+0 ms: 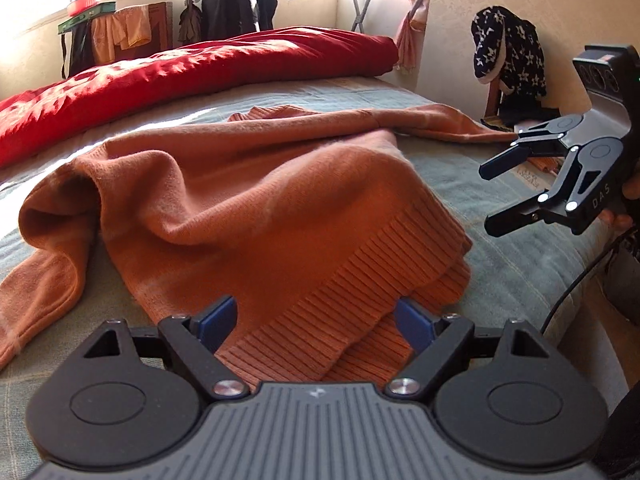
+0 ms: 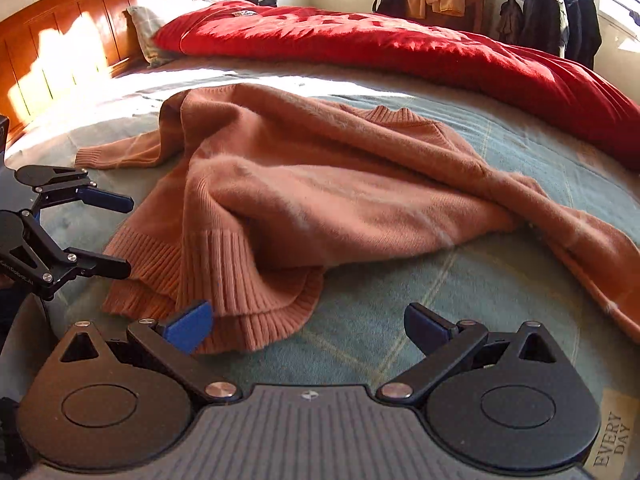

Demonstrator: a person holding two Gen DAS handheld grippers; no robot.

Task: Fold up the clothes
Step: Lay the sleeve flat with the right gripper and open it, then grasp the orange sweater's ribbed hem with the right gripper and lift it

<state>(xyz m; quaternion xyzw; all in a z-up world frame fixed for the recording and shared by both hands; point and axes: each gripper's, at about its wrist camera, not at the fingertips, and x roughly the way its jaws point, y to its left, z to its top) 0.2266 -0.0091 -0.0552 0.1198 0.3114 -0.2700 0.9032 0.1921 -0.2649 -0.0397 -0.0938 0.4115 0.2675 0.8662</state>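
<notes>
- Sweater (image 1: 248, 200), orange knit, lies crumpled on the bed's pale green blanket (image 1: 500, 248); one sleeve trails off the left edge of the left wrist view, its cuff cut off by the frame.
- In the right wrist view that same sleeve's ribbed cuff (image 2: 90, 156) lies flat at the left, while the other sleeve runs out of the frame at lower right.
- Left claw (image 1: 314, 322) is spread wide, its blue pads on either side of the ribbed hem (image 1: 320, 320); whether the pads touch the knit is hard to tell, and nothing is pinched.
- The hem shows two layers, the lower one mostly hidden beneath the upper.
- Right claw (image 2: 308, 326) is also wide open and holds nothing; its left pad sits just beside the hem corner (image 2: 272, 320), its right pad over bare blanket.
- Red duvet (image 1: 192, 68) lies bunched along the far side of the bed, its ends cut off by the frame.
- A wooden headboard (image 2: 52, 44) stands at the left in the right wrist view, partly washed out by sunlight.
- At the far right of the left wrist view, a dark star-patterned garment (image 1: 508, 56) is draped over something hidden beneath it.
</notes>
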